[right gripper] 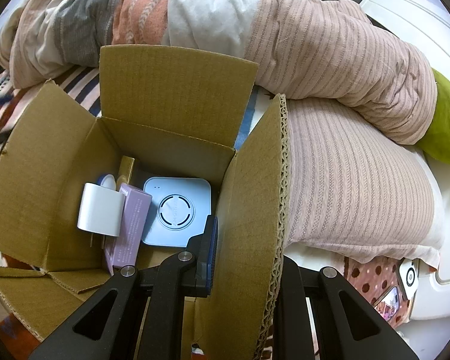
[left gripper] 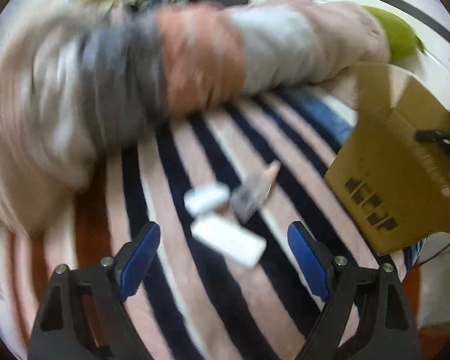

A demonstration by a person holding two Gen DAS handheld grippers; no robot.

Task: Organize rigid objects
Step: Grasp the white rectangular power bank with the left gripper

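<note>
In the blurred left wrist view, my left gripper [left gripper: 225, 258] is open and empty above a striped bedsheet. Just beyond its fingertips lie a flat white block [left gripper: 228, 240], a smaller white block [left gripper: 205, 198] and a small grey item [left gripper: 249, 195]. The cardboard box [left gripper: 396, 162] stands to the right. In the right wrist view, my right gripper [right gripper: 243, 249] straddles the box's right flap [right gripper: 255, 210], which stands between its fingers; only the left finger [right gripper: 208, 249] shows. Inside the box [right gripper: 45, 165] lie a white charger [right gripper: 100, 210], a purple carton [right gripper: 129, 225] and a light-blue square device [right gripper: 177, 210].
A bunched blanket in grey, orange, white and pink [right gripper: 225, 30] lies along the far side of the bed. A green cushion [right gripper: 447, 132] sits at the right. A phone [right gripper: 390, 300] and a small white device [right gripper: 409, 276] lie at lower right.
</note>
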